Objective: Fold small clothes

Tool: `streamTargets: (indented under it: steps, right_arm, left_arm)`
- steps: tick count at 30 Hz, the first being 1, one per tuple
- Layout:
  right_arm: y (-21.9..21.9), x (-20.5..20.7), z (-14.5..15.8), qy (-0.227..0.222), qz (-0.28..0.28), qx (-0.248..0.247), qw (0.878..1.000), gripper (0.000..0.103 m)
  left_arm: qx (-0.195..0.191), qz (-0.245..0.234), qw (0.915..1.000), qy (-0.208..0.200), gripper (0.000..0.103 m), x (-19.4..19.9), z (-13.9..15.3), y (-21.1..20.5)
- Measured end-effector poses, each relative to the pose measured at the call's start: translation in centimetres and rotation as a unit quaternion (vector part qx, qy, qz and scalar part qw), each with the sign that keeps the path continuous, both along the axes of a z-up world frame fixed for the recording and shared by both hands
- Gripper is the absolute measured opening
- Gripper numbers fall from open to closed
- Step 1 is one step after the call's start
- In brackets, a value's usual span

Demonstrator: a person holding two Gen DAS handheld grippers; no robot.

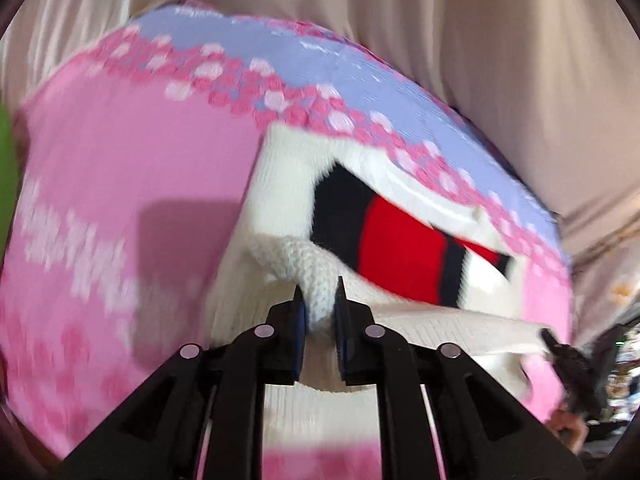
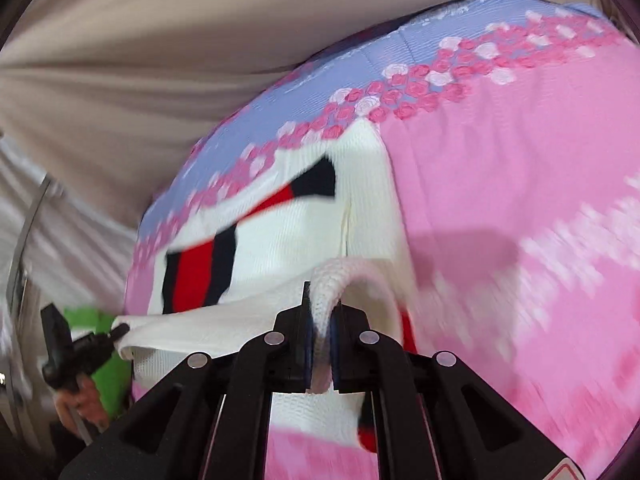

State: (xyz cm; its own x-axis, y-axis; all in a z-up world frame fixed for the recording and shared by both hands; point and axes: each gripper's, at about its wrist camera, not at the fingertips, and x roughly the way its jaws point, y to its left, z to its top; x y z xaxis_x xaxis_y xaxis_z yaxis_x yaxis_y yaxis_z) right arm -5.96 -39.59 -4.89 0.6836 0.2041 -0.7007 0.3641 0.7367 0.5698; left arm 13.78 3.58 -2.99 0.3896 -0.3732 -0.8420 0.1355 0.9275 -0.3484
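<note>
A white knit sweater [image 1: 280,184] with a black and red stripe lies on a pink and lavender bedspread [image 1: 120,140]. In the left wrist view my left gripper [image 1: 319,286] is shut on a bunched fold of its white knit, lifted off the bed. My right gripper [image 1: 560,352] shows at the far right, at the sweater's stretched white edge. In the right wrist view the sweater [image 2: 288,240] spreads ahead, and my right gripper [image 2: 322,296] is shut on a rolled edge of it. The left gripper [image 2: 80,344] grips the far corner at the left, a hand [image 2: 76,400] below it. Both views are motion-blurred.
The bedspread [image 2: 500,180] has a band of pink and white roses. Beige draped cloth [image 1: 440,20] hangs behind the bed, also seen as beige cloth [image 2: 120,40]. A green object [image 2: 108,360] sits beyond the bed's edge.
</note>
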Motion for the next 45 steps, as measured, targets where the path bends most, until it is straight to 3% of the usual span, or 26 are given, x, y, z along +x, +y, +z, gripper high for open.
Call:
streamTargets:
  steps: [3,6,8,9,12,20,21,22,23,24,25,26,28,29,31,34,37,39,42,44,45]
  right_arm:
    - [-0.7,3.0,-1.1,0.006,-0.037,0.016,0.999,0.012]
    - [-0.3,2.8,-0.6,0.003,-0.048,0.02,0.999,0.025]
    - [0.4,1.3,0.7,-0.011,-0.051,-0.019,0.998,0.059]
    - [0.6,0.2,1.3,-0.02,-0.055,-0.037,0.998,0.062]
    - [1.2,-1.9,2.1,-0.028,-0.056,-0.069,0.996,0.063]
    - [3.4,1.2,-0.5,0.036,0.003,-0.119,0.992,0.063]
    - [3.4,1.8,-0.7,0.036,0.007,-0.118,0.992,0.063]
    - [3.4,2.4,-0.9,0.037,0.01,-0.116,0.992,0.063]
    - [3.2,3.2,-1.2,0.042,0.008,-0.113,0.993,0.063]
    - [2.8,3.8,-1.5,0.046,0.004,-0.107,0.993,0.063]
    - [2.7,4.3,-1.7,0.05,0.003,-0.101,0.994,0.061]
    - [2.4,4.9,-2.2,0.057,0.002,-0.089,0.994,0.045]
    - [2.3,5.5,-2.6,0.069,0.004,-0.079,0.995,0.008]
    - [2.3,5.3,-2.2,0.069,0.004,-0.074,0.995,0.008]
    - [2.4,3.9,0.4,0.019,-0.007,-0.067,0.998,0.007]
    - [2.1,0.9,7.0,-0.069,-0.02,-0.069,0.995,0.007]
    - [1.0,-1.8,14.4,-0.164,-0.04,-0.082,0.982,0.007]
    - [0.6,-2.4,17.9,-0.21,-0.047,-0.103,0.971,0.006]
    - [-0.4,-0.4,19.2,-0.227,-0.045,-0.112,0.966,0.006]
    - [-1.7,2.4,16.4,-0.185,-0.046,-0.103,0.976,0.006]
    - [-2.6,3.9,14.0,-0.154,-0.047,-0.095,0.982,0.006]
  left_arm:
    - [-0.02,0.04,0.9987,0.025,0.026,2.0,-1.6,-0.2]
    - [-0.053,0.068,0.9963,0.004,0.052,1.0,-0.3,2.4]
    - [-0.055,0.087,0.9938,-0.041,0.073,0.0,1.3,3.8]
    - [-0.048,0.101,0.9916,-0.065,0.076,-0.7,2.0,4.9]
    - [-0.028,0.096,0.9927,-0.067,0.077,-1.0,2.1,5.4]
    - [0.069,-0.03,0.994,-0.079,0.077,0.8,0.3,-1.7]
    - [0.08,-0.042,0.9932,-0.074,0.077,1.5,-0.3,-2.6]
    - [0.09,-0.047,0.9928,-0.064,0.069,1.8,-0.9,-3.1]
    - [0.089,-0.054,0.9933,-0.05,0.053,2.3,-1.5,-3.6]
    - [0.082,-0.059,0.9944,-0.029,0.043,3.0,-2.2,-3.8]
    - [0.078,-0.054,0.9954,-0.011,0.021,3.4,-2.7,-3.7]
    - [0.07,-0.045,0.9965,0.003,0.007,3.7,-3.1,-3.4]
    - [0.03,-0.012,0.9994,0.009,0.007,3.6,-2.3,-1.9]
    - [0.019,-0.005,0.9998,0.001,0.006,3.2,-1.5,-1.4]
    - [-0.01,-0.001,0.9996,-0.025,0.006,2.2,1.9,-0.1]
    - [-0.039,0.007,0.9962,-0.077,0.006,1.1,8.0,1.9]
    - [-0.093,0.018,0.9878,-0.123,0.006,1.5,13.8,3.8]
    - [-0.102,0.02,0.9818,-0.158,0.006,2.3,16.6,3.7]
    - [-0.079,0.021,0.9843,-0.157,0.007,5.2,16.0,2.1]
    - [-0.055,0.022,0.9916,-0.115,0.007,7.5,12.7,0.9]
    - [-0.039,0.022,0.9963,-0.073,0.007,9.3,9.3,0.1]
